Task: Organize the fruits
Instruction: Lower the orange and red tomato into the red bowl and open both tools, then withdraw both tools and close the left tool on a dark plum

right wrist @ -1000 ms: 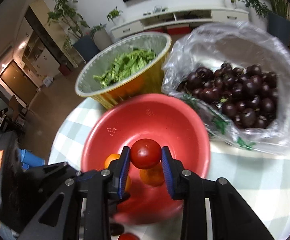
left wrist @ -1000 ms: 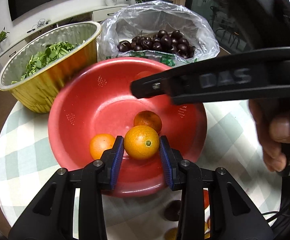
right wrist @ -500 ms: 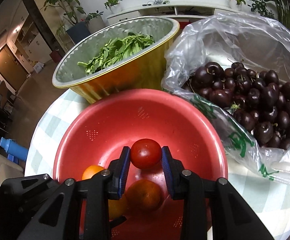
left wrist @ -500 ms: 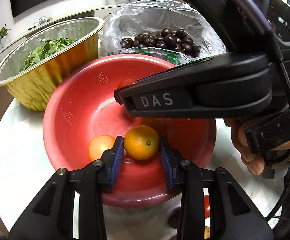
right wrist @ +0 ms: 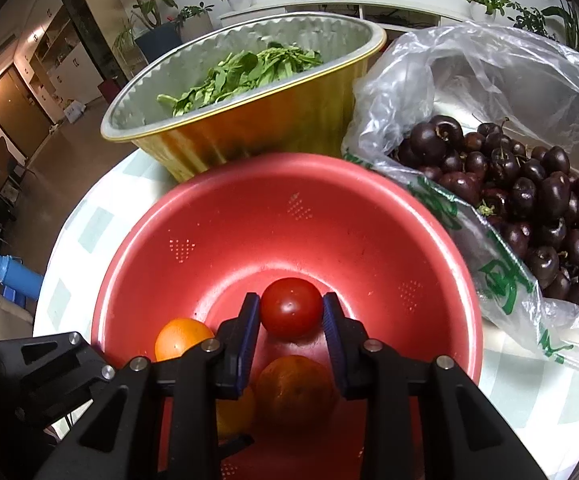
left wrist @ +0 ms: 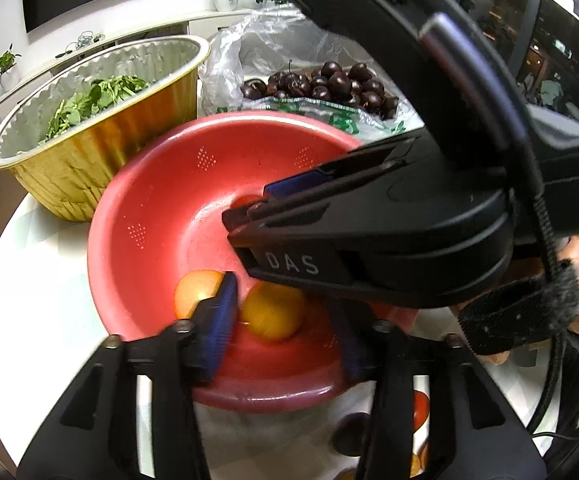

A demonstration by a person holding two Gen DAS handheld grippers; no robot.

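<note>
Table (right wrist: pixel 69 240): round, pale check cloth, crowded. Foil tub (right wrist: pixel 273 128) of greens at the back, clear bag (right wrist: pixel 529 80) of dark cherries (right wrist: pixel 529 192) back right, red colander (right wrist: pixel 289 216) in front touching both

Colander holds the sorted fruit: one orange (right wrist: pixel 179 338) at left of the floor, another (right wrist: pixel 295 390) under the right gripper (right wrist: pixel 291 334), partly in shadow

Left gripper (left wrist: pixel 285 330): jaws opening over the near wall of the colander. A third orange (left wrist: pixel 273 310) sits between them, blurred, pads no longer pressing on it, so I read it as just let go into the colander beside its neighbour (left wrist: pixel 195 292)

Right gripper: clamped on a tomato (right wrist: pixel 291 306), pads on its two sides at the widest part, low inside the colander, above the shadowed orange. Can't tell if the tomato touches the floor yet. The left view shows only a sliver of it behind the right tool's body

Handling, my read:
- tomato: light, smooth, thin skin, soft. Bruises or splits if squeezed, slips if held off-centre. Hold across the widest part, as now, with minimal force, and release low instead of dropping
- oranges: light, firmer, dimpled rind grips fine. Round, so they roll down the sloped wall to the middle and will nudge each other
- a few more fruits lie on the cloth below the near rim in the left view, too hidden to name

Risk: the two tools cross close over the colander, easy to knock each other
</note>
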